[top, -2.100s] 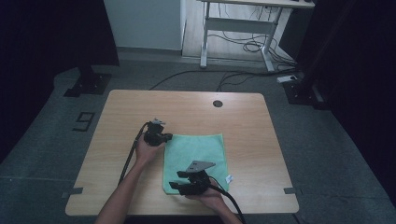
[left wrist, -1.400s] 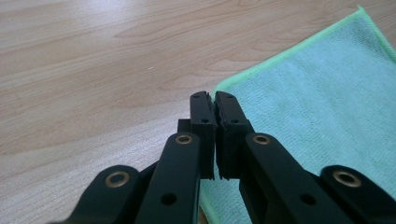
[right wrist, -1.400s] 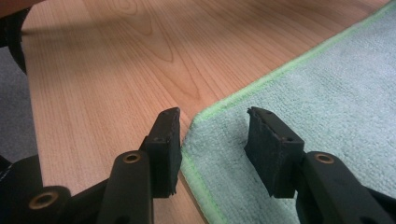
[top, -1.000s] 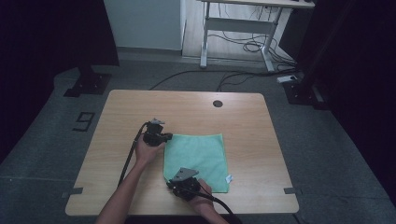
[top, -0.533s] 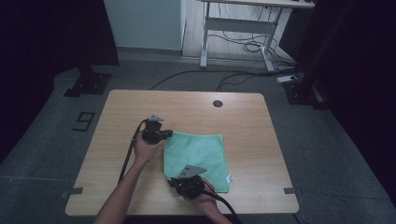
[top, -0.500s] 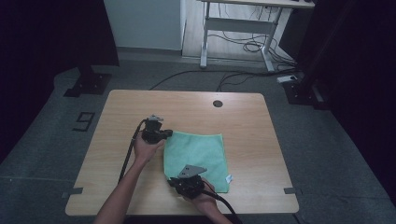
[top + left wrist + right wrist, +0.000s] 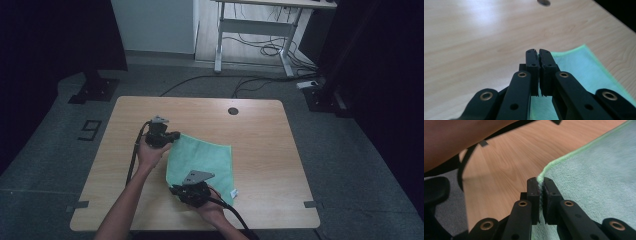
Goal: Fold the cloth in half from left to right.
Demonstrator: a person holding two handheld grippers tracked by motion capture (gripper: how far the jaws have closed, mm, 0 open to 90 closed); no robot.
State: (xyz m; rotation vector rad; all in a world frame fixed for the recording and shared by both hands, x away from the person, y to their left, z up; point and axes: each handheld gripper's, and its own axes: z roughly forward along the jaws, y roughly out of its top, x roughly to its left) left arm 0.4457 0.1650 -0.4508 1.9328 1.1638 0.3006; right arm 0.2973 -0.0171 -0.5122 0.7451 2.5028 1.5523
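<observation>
left hand-held gripper (image 7: 538,53) clenched on cloth (image 7: 202,157) far-left corner, right hand-held gripper (image 7: 539,181) clenched on near-left corner, left edge lifted, worktop (image 7: 260,135) bare right

A soft green square cloth (image 7: 202,160) lies on the light wooden counter (image 7: 260,140). The left hand-held gripper (image 7: 171,136) sits at the cloth's ten o'clock corner. The right hand-held gripper (image 7: 175,190) sits at its seven o'clock corner. A small dark round hole (image 7: 232,110) is at twelve o'clock.
</observation>
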